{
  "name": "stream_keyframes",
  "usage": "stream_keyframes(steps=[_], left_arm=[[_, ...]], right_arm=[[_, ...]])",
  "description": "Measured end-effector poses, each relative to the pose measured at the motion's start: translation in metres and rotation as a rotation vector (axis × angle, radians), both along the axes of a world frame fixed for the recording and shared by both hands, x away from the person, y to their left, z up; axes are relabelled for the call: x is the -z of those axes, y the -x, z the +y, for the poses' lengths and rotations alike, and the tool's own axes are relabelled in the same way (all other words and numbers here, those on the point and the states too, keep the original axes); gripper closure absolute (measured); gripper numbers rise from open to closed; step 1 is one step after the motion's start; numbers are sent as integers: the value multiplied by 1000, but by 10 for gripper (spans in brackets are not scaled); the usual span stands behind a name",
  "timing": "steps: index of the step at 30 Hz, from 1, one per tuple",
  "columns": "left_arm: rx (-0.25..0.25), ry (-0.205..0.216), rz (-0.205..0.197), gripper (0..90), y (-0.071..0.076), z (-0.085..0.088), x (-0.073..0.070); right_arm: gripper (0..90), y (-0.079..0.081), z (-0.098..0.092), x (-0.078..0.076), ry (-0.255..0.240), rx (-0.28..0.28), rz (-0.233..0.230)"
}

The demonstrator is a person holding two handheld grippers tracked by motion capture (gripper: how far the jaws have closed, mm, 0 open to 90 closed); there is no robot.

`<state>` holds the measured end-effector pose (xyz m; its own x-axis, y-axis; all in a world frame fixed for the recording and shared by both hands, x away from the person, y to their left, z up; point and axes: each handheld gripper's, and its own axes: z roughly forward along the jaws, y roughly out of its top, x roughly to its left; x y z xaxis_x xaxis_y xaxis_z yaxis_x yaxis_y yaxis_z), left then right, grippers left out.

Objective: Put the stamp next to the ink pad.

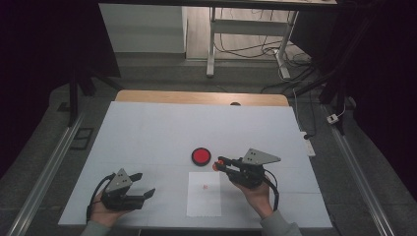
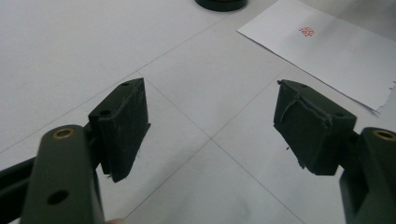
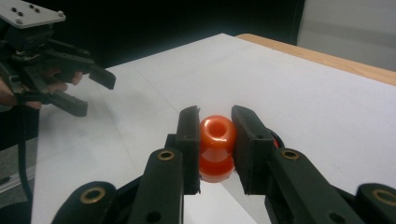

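Gripping an orange stamp (image 3: 215,147) by its waisted handle, the right gripper (image 3: 215,140) has both pads pressed on the knob, jaws nearly closed around it; in the high view the stamp (image 1: 215,166) hangs just right of the red ink pad (image 1: 201,156) and just beyond the far right corner of the white paper sheet (image 1: 204,205). The paper (image 2: 336,56) already carries a small red mark (image 2: 306,31) near its far end, so my guess is the step is either re-inking or another print, can't tell which. Landmark for everything: the ink pad. To ink, move the stamp left over the pad, keep it upright, press flat, lift straight. To print, bring it toward the person from the pad, over a bare part of the sheet clear of the mark, then push straight down without twisting, or the print smears. Grip looks centred on the narrow waist; keep it there so the stamp doesn't tip between the pads. Left gripper (image 1: 142,189) sits well to the left of the pad and nearer the person, jaws wide apart, nothing between them, over the white table (image 1: 147,128). Best use, I think: rest it on the sheet's near left edge so the paper doesn't lift with the stamp. Risk is a tilted face giving a half print.
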<state>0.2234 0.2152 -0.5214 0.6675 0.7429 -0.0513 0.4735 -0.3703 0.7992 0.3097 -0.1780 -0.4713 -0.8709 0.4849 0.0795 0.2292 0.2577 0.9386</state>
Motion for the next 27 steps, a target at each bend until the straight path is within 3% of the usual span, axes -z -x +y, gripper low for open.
stream_keyframes(steps=[9,27], left_arm=[[2,-4,4,264,-2,1,1],[-7,2,12,258,-3,4,0]], right_arm=[[725,-14,1,1,7,29,6],[724,-61,10,8,41,121,55]])
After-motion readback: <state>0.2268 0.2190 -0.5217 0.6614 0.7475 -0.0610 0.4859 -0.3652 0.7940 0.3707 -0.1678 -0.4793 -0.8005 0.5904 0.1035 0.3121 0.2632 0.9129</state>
